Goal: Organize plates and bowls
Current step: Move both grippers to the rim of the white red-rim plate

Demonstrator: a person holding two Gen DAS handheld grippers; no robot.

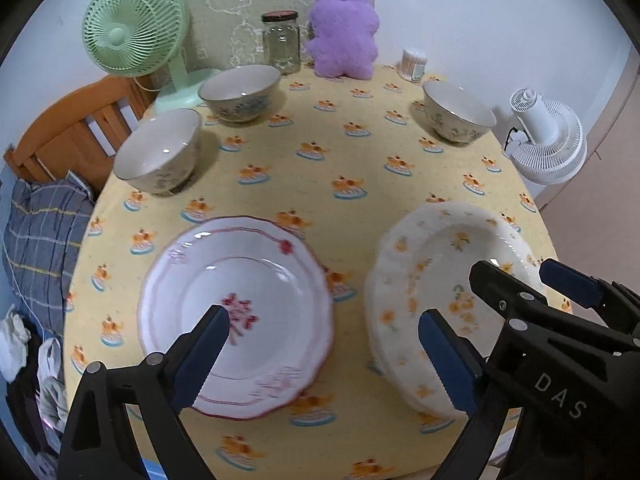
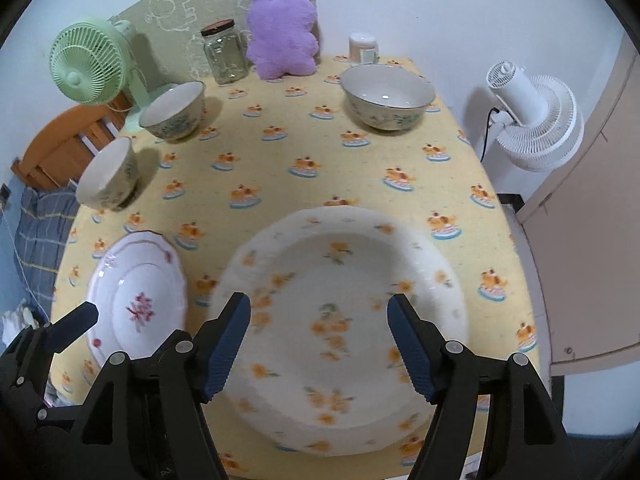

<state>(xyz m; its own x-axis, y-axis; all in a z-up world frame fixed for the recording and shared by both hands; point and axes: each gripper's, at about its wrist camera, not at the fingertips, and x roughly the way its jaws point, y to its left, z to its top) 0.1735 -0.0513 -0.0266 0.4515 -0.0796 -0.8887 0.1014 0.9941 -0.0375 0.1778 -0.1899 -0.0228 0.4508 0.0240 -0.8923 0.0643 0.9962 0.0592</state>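
Two plates lie near the front of the yellow-clothed table (image 1: 340, 160). The pink-flowered plate (image 1: 240, 276) is on the left and the orange-flowered plate (image 1: 440, 248) on the right. My left gripper (image 1: 324, 322) hangs open above the table, one fingertip over the pink plate, the other over the orange plate's edge, holding nothing. My right gripper (image 2: 319, 306) hovers open over the orange-flowered plate (image 2: 344, 280), empty. Three flowered bowls stand further back: front left (image 1: 160, 152), back left (image 1: 240, 88) and back right (image 1: 458, 110).
Along the back stand a green fan (image 1: 132, 24), a glass jar (image 1: 281, 44), a purple plush toy (image 1: 344, 32) and a cotton swab tub (image 1: 414, 64). A white fan (image 1: 544, 136) is off the table's right edge, a wooden chair (image 1: 72, 132) off its left.
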